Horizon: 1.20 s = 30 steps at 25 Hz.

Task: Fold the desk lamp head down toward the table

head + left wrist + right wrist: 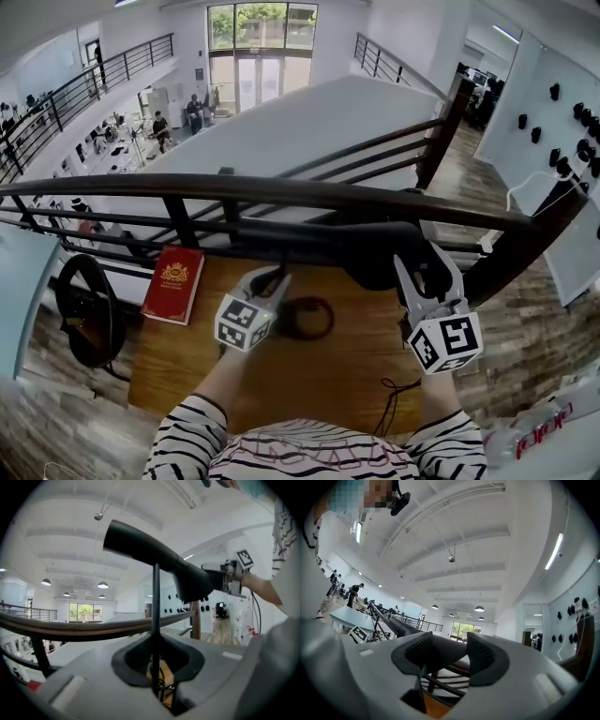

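Observation:
The black desk lamp stands on the wooden table with its ring base between my two grippers. Its long head runs level across the head view in front of the railing. My left gripper is shut on the thin upright stem, which runs up between the pads in the left gripper view. My right gripper straddles the head's thick right end with its jaws wide. The left gripper view shows the right gripper at that end of the head.
A red book lies at the table's far left corner. A dark handrail runs just behind the lamp, with a drop to a lower floor beyond. A black ring-shaped object stands left of the table. A thin cable hangs near my right forearm.

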### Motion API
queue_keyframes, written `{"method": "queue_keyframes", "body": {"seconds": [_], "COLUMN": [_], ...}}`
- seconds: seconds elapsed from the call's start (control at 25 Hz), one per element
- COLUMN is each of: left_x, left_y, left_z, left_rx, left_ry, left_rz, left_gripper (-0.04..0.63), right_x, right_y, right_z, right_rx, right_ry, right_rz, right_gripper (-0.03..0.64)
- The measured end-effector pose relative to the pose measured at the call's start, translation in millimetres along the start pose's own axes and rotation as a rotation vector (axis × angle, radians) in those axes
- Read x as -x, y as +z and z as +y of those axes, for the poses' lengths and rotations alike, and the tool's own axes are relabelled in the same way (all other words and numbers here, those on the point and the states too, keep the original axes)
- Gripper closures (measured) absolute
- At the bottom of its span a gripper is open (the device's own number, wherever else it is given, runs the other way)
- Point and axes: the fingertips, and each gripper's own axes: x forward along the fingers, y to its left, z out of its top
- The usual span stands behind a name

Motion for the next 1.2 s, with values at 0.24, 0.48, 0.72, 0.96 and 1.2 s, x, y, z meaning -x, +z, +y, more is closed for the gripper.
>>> {"method": "queue_keyframes", "body": {"seconds": [0.24, 0.48, 0.72, 0.96, 1.2], "left_x": [0, -2, -2, -3, -1], "left_y": [1, 1, 0, 1, 3], "left_z": [-1, 0, 0, 0, -1], "left_rx": [0.016, 0.027, 0.04, 0.048, 0.053], "left_ry": [-0.019, -0.026, -0.022, -0.019, -0.014], "left_rz": [-0.009, -0.013, -0.019, -0.024, -0.026], "left_gripper": [0.54, 0.54, 0.538, 0.538, 0.538], "right_x": [3, 0, -3, -8, -13], "right_y": [-46, -98, -128, -144, -152], "right_z": [7, 21, 37, 52, 69], "right_rx": [-0.117, -0.216, -0.305, -0.355, -0.353], "right_ry": [0.011, 0.035, 0.061, 0.078, 0.109], "right_rz": [0.093, 0.185, 0.224, 0.252, 0.287], "right_gripper": [0.407, 0.413, 0.417, 0.425, 0.456]}}
